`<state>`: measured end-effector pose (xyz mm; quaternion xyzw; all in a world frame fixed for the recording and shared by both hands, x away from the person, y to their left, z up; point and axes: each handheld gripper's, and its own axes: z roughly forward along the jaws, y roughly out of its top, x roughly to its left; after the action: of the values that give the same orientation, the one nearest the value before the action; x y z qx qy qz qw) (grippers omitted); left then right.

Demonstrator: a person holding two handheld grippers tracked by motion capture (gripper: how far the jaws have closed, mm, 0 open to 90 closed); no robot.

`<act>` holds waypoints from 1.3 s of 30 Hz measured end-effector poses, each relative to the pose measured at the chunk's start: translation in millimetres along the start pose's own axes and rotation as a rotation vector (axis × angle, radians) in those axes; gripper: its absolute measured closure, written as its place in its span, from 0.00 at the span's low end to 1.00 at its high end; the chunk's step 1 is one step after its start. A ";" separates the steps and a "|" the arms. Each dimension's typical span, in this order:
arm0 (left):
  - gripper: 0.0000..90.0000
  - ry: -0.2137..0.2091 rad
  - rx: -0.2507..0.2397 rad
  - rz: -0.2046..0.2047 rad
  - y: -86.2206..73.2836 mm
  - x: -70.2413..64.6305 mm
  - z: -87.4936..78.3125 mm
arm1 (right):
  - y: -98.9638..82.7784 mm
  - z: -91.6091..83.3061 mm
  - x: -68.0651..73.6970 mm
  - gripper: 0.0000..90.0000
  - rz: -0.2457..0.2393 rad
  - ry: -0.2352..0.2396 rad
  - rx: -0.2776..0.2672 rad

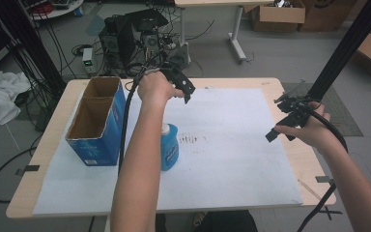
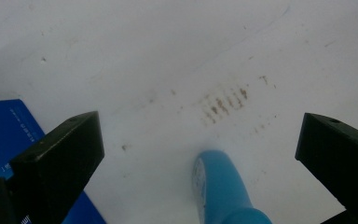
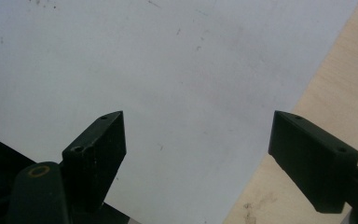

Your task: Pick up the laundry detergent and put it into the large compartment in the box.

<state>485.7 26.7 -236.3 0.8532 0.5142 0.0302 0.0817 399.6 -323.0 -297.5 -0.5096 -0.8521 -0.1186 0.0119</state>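
Item, nearest: blue bottle with a white cap, upright on the white sheet covering the surface, just right of the box and partly behind the person's left forearm.

Item: blue cardboard box, open-topped, two compartments, both apparently empty, at the surface's left.

Item: right gripper, held above the sheet's right edge, jaws wide apart and empty.

Item: left gripper, raised beyond the bottle, jaws spread wide, nothing between them; its own view looks down on the bottle.

Item: faint brown smudges on the sheet, right of the bottle.

Farthest: floor with cables, computer tower, cartons.

Step judged: approach to the bottle. Next move calls for lowering the left gripper, straddling the body, then closing.
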 end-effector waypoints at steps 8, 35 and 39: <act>0.02 -0.007 -0.007 0.007 -3.2 -1.9 -4.2 | -2.4 -0.7 0.1 0.21 0.003 0.003 0.000; 0.01 -0.002 0.006 0.092 -50.3 -23.9 -31.2 | -0.6 1.8 4.3 0.20 -0.029 0.009 -0.013; 0.01 -0.005 0.015 0.103 -56.4 -27.3 -30.1 | -0.7 1.4 5.6 0.20 -0.024 0.010 -0.014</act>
<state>419.6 31.7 -215.5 0.8792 0.4696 0.0285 0.0749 396.4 -318.2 -298.2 -0.4987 -0.8573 -0.1272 0.0113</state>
